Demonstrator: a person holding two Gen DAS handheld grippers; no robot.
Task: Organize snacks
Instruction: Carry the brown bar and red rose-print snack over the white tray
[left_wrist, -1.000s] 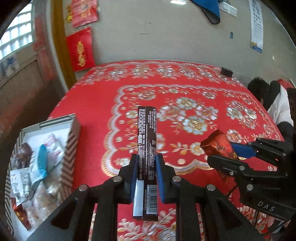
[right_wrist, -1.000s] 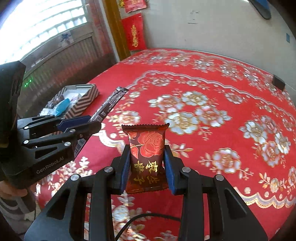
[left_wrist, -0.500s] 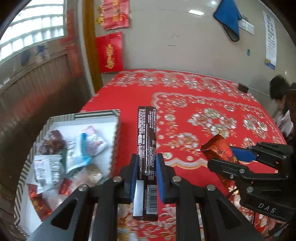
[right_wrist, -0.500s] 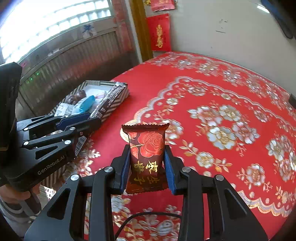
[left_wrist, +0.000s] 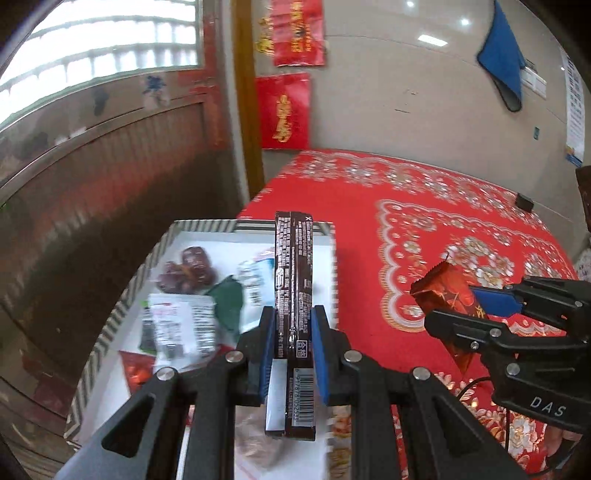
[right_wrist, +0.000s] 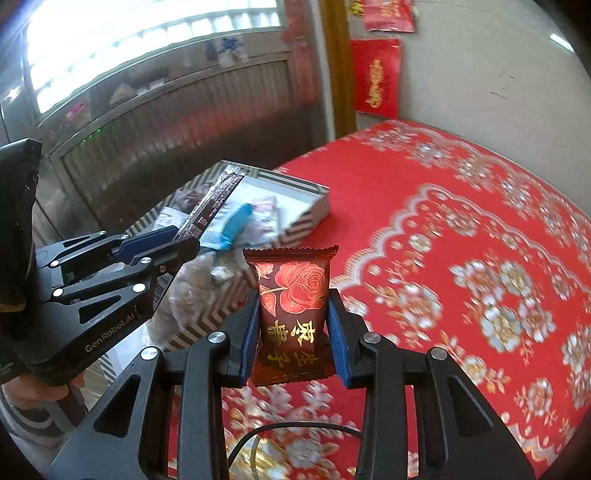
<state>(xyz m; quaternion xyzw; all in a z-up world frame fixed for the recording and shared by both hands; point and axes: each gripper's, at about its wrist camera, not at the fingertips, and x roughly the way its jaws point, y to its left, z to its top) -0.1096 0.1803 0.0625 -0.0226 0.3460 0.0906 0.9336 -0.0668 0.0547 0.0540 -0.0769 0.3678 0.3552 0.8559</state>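
My left gripper (left_wrist: 293, 325) is shut on a long dark brown snack bar (left_wrist: 294, 277) and holds it above the striped box (left_wrist: 118, 314). The box holds several snacks, such as red dates (left_wrist: 186, 273) and a white packet (left_wrist: 181, 325). My right gripper (right_wrist: 293, 314) is shut on a dark red rose-printed snack pack (right_wrist: 291, 295), to the right of the box (right_wrist: 306, 218) and above the red tablecloth (right_wrist: 461, 221). The right gripper (left_wrist: 480, 306) and its pack (left_wrist: 447, 288) also show in the left wrist view. The left gripper (right_wrist: 159, 243) with the bar (right_wrist: 214, 199) shows in the right wrist view.
The box sits at the table's left edge, with a dark wall and window beyond. A small black object (left_wrist: 524, 202) lies at the far right of the tablecloth (left_wrist: 424, 206). A cable (right_wrist: 295, 432) hangs under the right gripper.
Both grippers have swung left with their snacks. The left gripper now holds the bar over the box, and the right gripper has come closer to the box.
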